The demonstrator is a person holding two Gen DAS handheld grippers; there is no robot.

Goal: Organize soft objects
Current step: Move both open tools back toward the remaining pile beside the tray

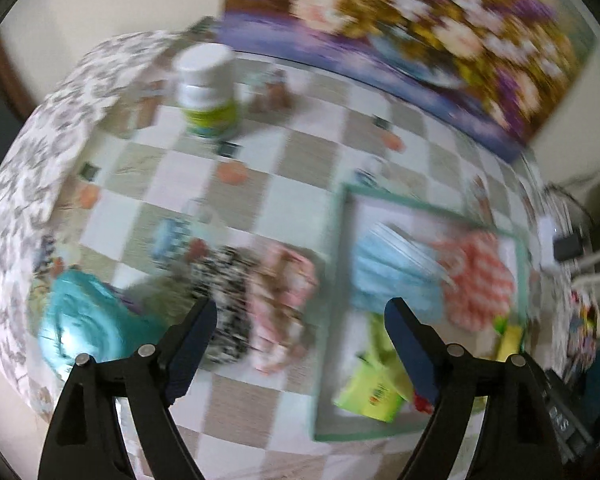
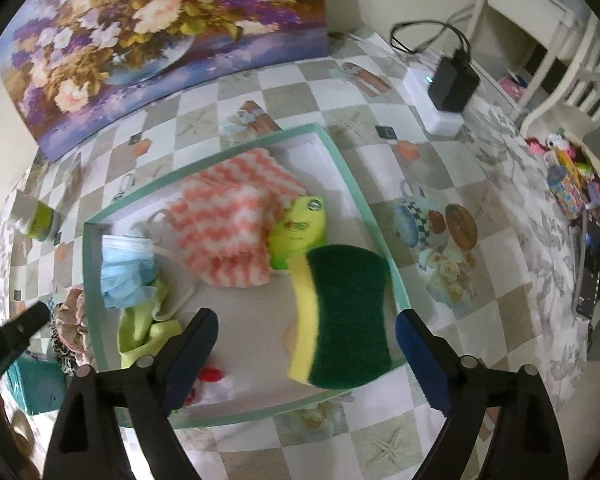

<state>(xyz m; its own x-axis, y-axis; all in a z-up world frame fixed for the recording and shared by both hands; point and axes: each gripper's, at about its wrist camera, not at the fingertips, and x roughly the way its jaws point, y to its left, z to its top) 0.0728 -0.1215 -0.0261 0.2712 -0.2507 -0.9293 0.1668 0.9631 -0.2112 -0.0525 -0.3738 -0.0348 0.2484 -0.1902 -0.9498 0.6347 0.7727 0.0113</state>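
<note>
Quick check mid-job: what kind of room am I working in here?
Most likely a home dining or living room: a table under a checkered printed tablecloth, a floral painting against the wall, and white chairs beside it.

A large floral canvas painting [image 2: 156, 36] leans at the checkered tablecloth's [image 2: 452, 312] far edge; a white-lidded plastic jar [image 1: 208, 88] stands near its far-left corner.

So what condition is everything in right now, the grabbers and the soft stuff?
Left gripper: open, empty.
Right gripper: open, empty.
Tray: holding several soft items.
Sponge: in the tray, green side showing.
Pink-and-white cloth: bunched up in the tray.
Blue face mask: crumpled in the tray.
Leopard-print fabric: outside the tray, on the table.
Jar: upright, lid on.
</note>
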